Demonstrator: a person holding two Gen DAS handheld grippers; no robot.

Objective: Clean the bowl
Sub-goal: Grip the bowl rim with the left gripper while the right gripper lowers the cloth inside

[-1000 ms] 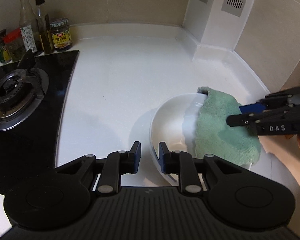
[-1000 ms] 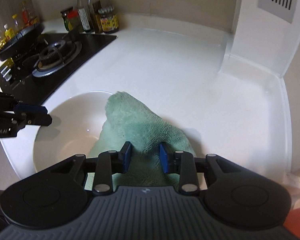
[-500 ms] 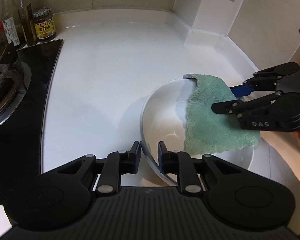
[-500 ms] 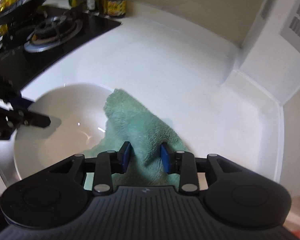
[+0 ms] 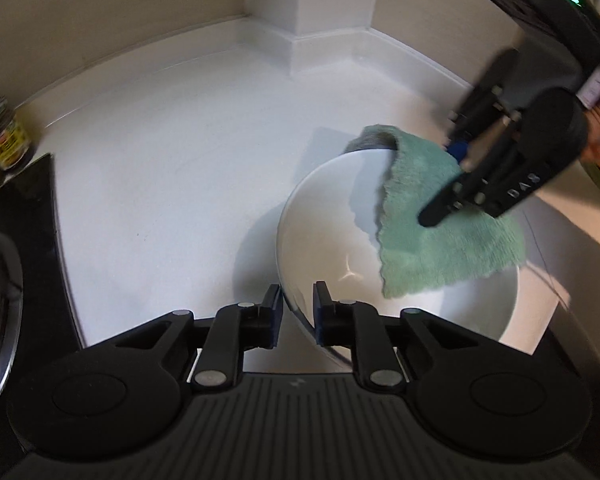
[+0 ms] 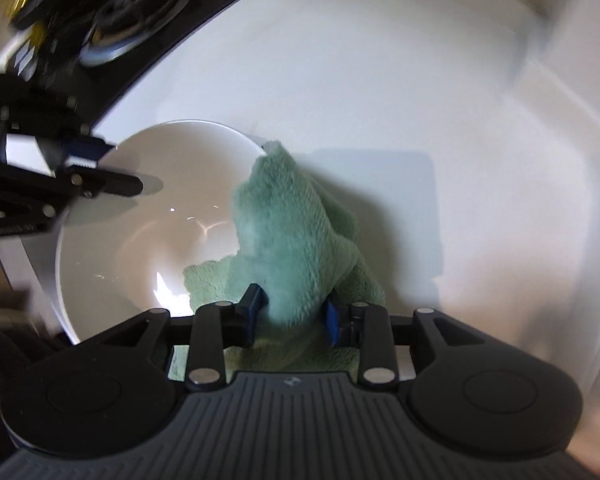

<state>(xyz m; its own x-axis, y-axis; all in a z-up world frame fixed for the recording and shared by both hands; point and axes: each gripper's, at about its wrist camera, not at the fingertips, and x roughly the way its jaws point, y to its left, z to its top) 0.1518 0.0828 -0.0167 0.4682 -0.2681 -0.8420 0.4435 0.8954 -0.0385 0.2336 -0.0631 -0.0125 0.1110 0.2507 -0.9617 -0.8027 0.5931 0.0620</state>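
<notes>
left wrist view: the left tongs point(image 5: 296, 312) pinch the near rim of a white bowl point(image 5: 328, 224), one finger outside the wall and one inside. the bowl sits on a white worktop point(image 5: 180, 168), toward its right side, in front of the back corner where a square pillar meets the wall. a green cloth point(image 5: 432, 232) hangs over the bowl's far right rim and down into it. the right tongs point(image 5: 452, 184) reach in from the upper right, pressed together on the cloth. a jar point(image 5: 4, 140) stands at the worktop's left back edge, beside a black hob point(image 5: 24, 232).

right wrist view: the right tongs point(image 6: 292, 316) grip a bunched fold of the green cloth point(image 6: 296, 240) between blue pads point(image 6: 334, 320). the cloth drapes across the right rim of the bowl point(image 6: 140, 216), part inside and part on the worktop point(image 6: 380, 80). the left tongs point(image 6: 112, 168) clamp the bowl's left rim. a blurred gas burner point(image 6: 136, 12) sits on the hob at the upper left.
</notes>
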